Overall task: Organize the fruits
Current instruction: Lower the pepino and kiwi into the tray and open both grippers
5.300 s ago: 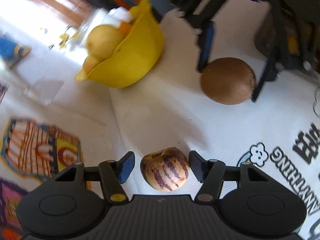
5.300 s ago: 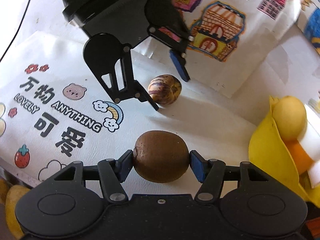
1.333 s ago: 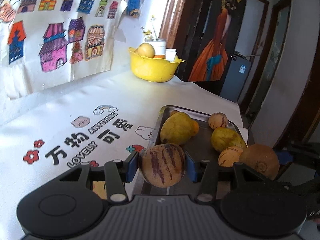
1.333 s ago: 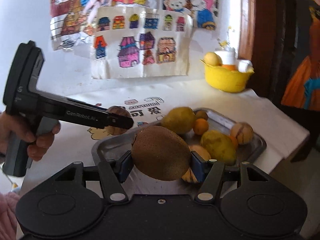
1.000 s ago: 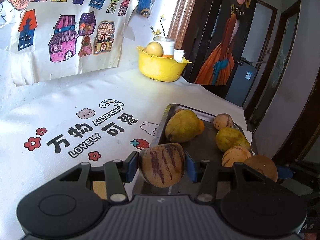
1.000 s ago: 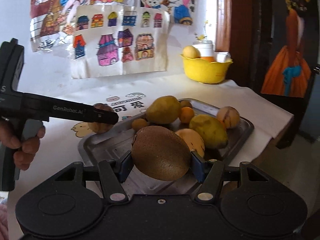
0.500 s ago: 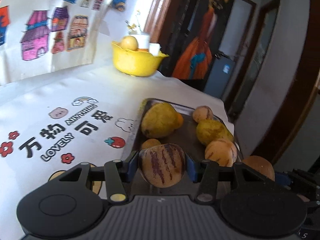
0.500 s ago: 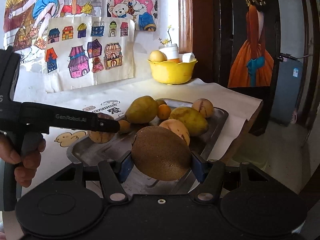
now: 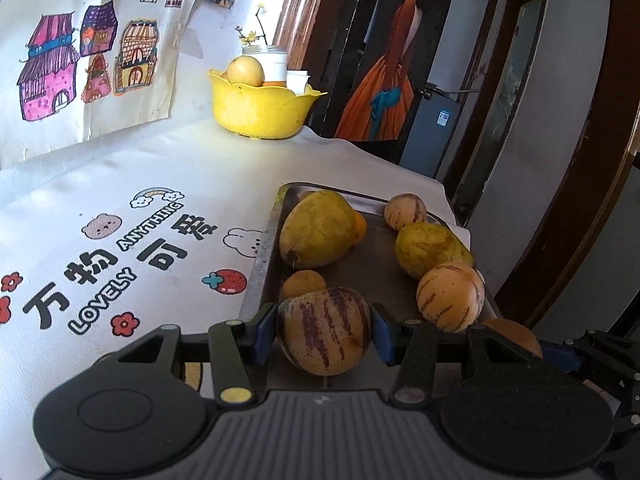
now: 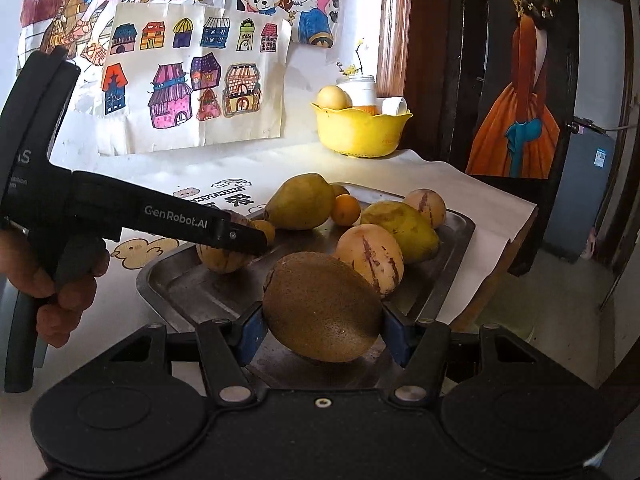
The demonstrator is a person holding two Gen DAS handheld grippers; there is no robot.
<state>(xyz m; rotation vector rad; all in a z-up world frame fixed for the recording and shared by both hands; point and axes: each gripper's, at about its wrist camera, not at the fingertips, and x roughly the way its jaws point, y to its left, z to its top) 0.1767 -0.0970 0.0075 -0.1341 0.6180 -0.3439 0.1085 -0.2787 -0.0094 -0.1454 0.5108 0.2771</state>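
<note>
My left gripper (image 9: 325, 330) is shut on a purple-striped yellow melon (image 9: 324, 330) and holds it over the near left end of a metal tray (image 9: 262, 256). My right gripper (image 10: 322, 326) is shut on a brown kiwi (image 10: 322, 306) above the tray's near edge (image 10: 168, 280). The tray holds two yellow-green mangoes (image 9: 316, 228) (image 9: 430, 248), two striped melons (image 9: 450, 296) (image 9: 405, 211) and small oranges (image 9: 302, 284). In the right wrist view the left gripper (image 10: 224, 246) reaches in from the left with its melon (image 10: 220, 256) low over the tray.
A yellow bowl (image 9: 256, 108) with fruit and a white jar stands at the table's far end. The white printed cloth (image 9: 120, 232) covers the table left of the tray. The table edge drops off just right of the tray. Drawings hang on the wall.
Both grippers, carrying their fruits from the cloth, have come to the tray. Over the last second they moved closer and lower over its near end.
</note>
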